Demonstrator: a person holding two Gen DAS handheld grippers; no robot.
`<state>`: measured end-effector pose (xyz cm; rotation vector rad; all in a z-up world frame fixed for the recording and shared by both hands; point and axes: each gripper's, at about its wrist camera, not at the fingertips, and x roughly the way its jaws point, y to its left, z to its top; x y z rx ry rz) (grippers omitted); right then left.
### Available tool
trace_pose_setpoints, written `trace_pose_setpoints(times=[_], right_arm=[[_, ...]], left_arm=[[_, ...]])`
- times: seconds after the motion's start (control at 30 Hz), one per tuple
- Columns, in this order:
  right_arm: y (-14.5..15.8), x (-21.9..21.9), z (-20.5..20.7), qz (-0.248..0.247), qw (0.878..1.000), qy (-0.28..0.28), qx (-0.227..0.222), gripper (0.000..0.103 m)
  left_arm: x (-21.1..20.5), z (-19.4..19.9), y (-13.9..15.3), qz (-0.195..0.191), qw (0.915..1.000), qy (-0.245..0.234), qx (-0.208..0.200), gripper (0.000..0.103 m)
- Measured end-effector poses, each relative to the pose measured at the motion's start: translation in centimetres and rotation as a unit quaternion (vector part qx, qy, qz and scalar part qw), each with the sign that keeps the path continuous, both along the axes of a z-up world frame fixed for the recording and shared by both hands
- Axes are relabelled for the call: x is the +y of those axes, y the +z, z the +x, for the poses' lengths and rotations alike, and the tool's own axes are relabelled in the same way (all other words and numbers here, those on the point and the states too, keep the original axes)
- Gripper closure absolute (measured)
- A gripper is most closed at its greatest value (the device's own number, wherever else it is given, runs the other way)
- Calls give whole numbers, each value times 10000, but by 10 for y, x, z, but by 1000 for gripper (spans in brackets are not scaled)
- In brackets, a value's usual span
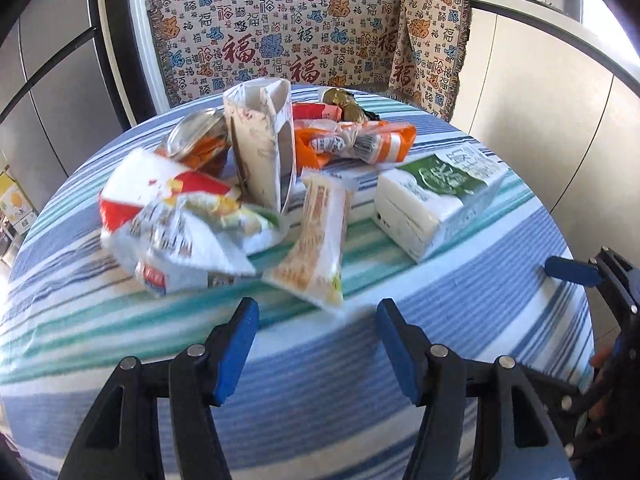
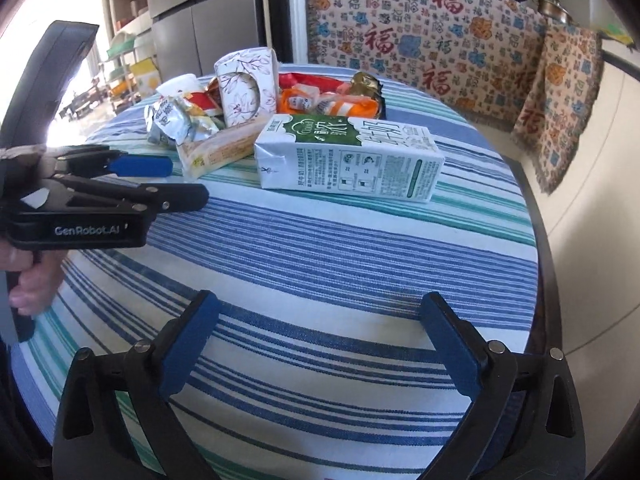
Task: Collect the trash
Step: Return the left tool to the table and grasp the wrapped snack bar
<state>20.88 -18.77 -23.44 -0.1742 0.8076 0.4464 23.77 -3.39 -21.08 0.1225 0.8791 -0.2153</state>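
Both wrist cameras look steeply down and forward along their own blue-padded fingers over the striped tablecloth [image 1: 460, 320]. Left sits near the wrapper pile; right, perhaps slightly farther back, nearer the milk carton [image 2: 352, 158]. Both views share the pile, the carton and the patterned blanket [image 1: 304, 32].

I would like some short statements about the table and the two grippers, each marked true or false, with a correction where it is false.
1. The milk carton lies on its side on the striped tablecloth. True.
2. The right gripper holds the milk carton. False: its jaws stand open and empty, short of the carton.
3. The floral paper box stands upright among the wrappers. True.
4. The left gripper is shut on the pale snack packet. False: its jaws are open, and the packet lies just ahead of them.
5. The tablecloth is plain red. False: it is striped blue, green and white.
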Motion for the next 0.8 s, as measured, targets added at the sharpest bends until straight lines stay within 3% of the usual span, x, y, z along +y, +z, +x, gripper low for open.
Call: trace_pose_setpoints(times=[0.2,0.23,0.27,0.3,0.47,0.63,0.8], right_arm=[[0,0,5,-18,10000,55,17,0],[0,0,5,-19,10000,65,17,0],[0,0,5,-22,10000,76,21,0],[0,1,5,-24,10000,83,25,0],[0,0,5,-27,9999,102,29,0],[-1,-4,8,-36,10000,9,55,0],[0,-23,21,-49,9992,-365,152,1]], left_arm=[[-14,21,2,280,9991,-294,-128,42],[-15,22,2,331,9988,-317,-153,45],[-15,22,2,343,9987,-344,-169,58],[-16,22,3,333,9986,-365,-178,65],[-16,7,7,378,9983,-324,-314,70],[0,-35,5,211,9996,4,-186,70],[31,-73,7,155,9976,661,-147,70]])
